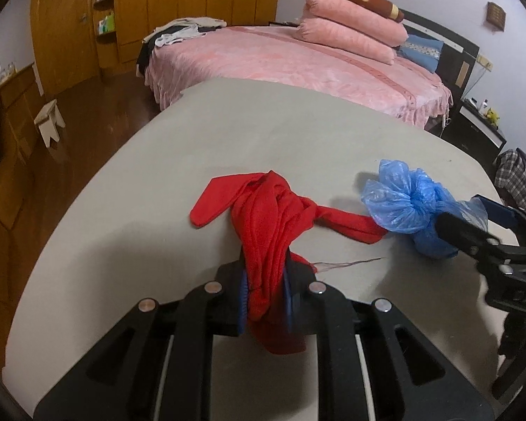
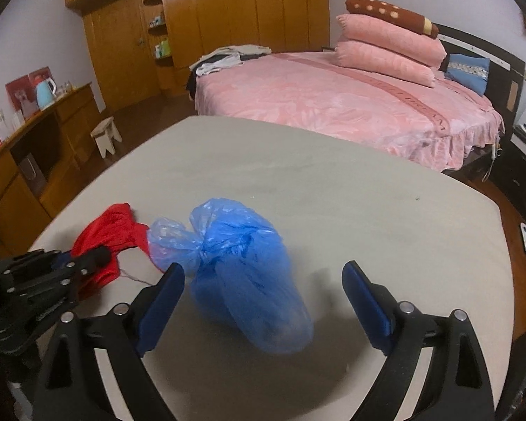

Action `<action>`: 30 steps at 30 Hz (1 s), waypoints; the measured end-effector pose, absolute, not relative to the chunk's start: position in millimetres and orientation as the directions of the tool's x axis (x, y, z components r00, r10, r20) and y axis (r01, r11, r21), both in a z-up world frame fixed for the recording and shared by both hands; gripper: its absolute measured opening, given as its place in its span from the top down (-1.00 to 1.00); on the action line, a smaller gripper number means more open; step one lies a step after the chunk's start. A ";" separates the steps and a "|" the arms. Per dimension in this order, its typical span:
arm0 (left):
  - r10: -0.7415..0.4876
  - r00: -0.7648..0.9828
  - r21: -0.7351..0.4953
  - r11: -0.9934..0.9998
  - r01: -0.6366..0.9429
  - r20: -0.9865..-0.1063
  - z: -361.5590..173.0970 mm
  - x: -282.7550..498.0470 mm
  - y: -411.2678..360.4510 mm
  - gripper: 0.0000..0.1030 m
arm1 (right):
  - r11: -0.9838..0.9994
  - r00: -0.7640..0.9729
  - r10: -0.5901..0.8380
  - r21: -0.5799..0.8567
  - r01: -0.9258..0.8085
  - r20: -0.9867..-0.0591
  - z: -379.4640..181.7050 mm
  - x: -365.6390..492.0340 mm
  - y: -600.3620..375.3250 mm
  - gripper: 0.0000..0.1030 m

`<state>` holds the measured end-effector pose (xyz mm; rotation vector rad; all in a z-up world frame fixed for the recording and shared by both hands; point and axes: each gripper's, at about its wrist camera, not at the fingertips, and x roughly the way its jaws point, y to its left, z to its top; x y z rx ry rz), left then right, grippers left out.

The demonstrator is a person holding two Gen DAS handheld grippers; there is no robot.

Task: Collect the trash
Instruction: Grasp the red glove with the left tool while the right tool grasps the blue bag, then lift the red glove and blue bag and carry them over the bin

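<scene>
Left gripper (image 1: pixel 265 301) is clamped on a red cloth (image 1: pixel 270 217), blue pads pinching a bunched fold; the rest of the cloth trails forward on the grey table (image 1: pixel 228 133), toward its near edge in the left wrist view. Cloth is soft and limp, reads as light, knotted mid-length with a loose thread hanging. It will drape and drag rather than hold shape, so the grip on the thick bunch looks safer than on a thin tail.

Right gripper (image 2: pixel 263 298) stands with its fingers wide apart, straddling a tied blue plastic bag (image 2: pixel 242 266); the pads are not touching it. The bag sits near the table's near edge, just right of the cloth and touching its tail end. Thin film, crinkly, probably slippery and easy to tear; contents hidden, weight cannot be told. Best hold is likely the knotted neck at the bag's far-left end, or a gentle squeeze across the body.

Readable writing: none on either task thing. Raised lettering on the right gripper's body in the left wrist view is too blurred to read.
</scene>
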<state>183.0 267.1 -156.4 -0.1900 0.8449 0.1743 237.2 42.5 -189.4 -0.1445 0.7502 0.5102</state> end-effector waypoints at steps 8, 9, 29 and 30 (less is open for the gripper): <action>0.075 0.640 -0.094 0.969 -0.226 -0.765 -160.7 187.7 269.4 0.69 | 0.878 0.579 0.337 0.025 -0.479 -0.743 -209.6 239.6 54.7 -0.24; 0.075 0.640 -0.094 0.969 -0.227 -0.765 -161.0 187.5 269.4 0.67 | 0.881 0.583 0.330 0.020 -0.473 -0.742 -210.0 238.8 55.1 -0.13; 0.080 0.640 -0.089 0.970 -0.228 -0.764 -161.5 185.8 265.5 0.68 | 0.889 0.591 0.333 0.036 -0.456 -0.734 -203.7 235.2 49.1 0.39; 0.082 0.641 -0.088 0.970 -0.228 -0.763 -160.9 185.7 264.9 0.69 | 0.887 0.593 0.338 0.036 -0.460 -0.731 -201.6 232.3 47.6 0.39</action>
